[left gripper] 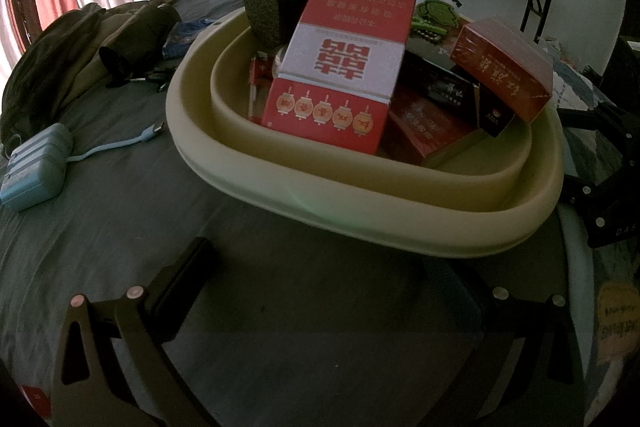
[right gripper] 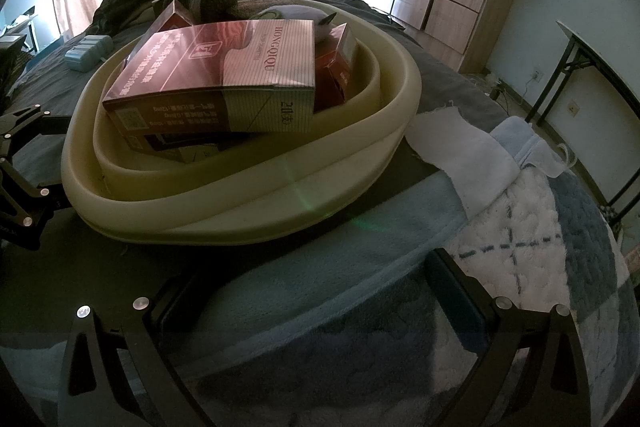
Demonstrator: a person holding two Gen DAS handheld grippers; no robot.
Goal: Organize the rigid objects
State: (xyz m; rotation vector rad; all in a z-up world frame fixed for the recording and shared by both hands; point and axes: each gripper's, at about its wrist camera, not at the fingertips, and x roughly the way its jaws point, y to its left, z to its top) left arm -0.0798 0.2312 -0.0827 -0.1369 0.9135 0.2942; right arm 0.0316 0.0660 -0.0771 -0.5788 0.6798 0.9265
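Ahead of both sets of wide-open, empty jaws sits the cream basin (left gripper: 420,203) on the dark bedsheet (left gripper: 120,227), piled with boxes. From the left gripper (left gripper: 320,307), the red-and-white box (left gripper: 340,67) stands straight ahead, with a dark red box (left gripper: 504,67) tilted on the rim to the right of the jaws. From the right gripper (right gripper: 320,311), a maroon-and-white carton (right gripper: 224,75) lies topmost ahead. A blue power bank (left gripper: 36,167) rests far left of the left jaws.
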